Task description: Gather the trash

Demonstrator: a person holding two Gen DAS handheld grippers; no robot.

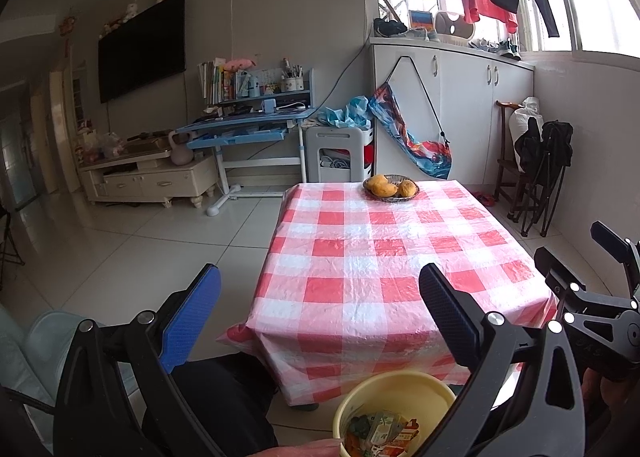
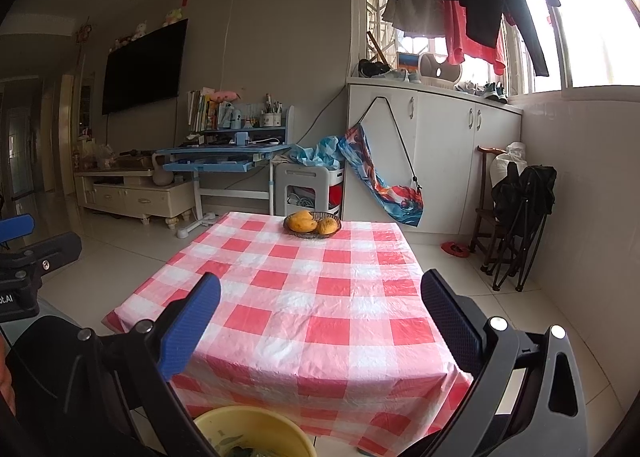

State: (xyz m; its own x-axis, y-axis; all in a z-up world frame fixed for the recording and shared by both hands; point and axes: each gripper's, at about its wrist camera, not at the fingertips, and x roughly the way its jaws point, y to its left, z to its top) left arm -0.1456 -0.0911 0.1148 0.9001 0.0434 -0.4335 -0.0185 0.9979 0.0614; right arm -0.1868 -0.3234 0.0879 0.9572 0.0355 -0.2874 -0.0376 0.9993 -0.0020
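Your left gripper (image 1: 320, 293) is spread wide and holds nothing; your right gripper (image 2: 320, 305) gapes the same, just beside it; below and between the fingers sits the yellow bucket (image 1: 400, 385), wrappers (image 1: 380, 433) lying inside it, near the table's front edge; ahead of both claws the checked tablecloth (image 2: 320, 297) lies bare up to the fruit basket (image 2: 312, 224) at the far edge; folded chairs (image 2: 520, 217) stand off to your right, open floor to your left.
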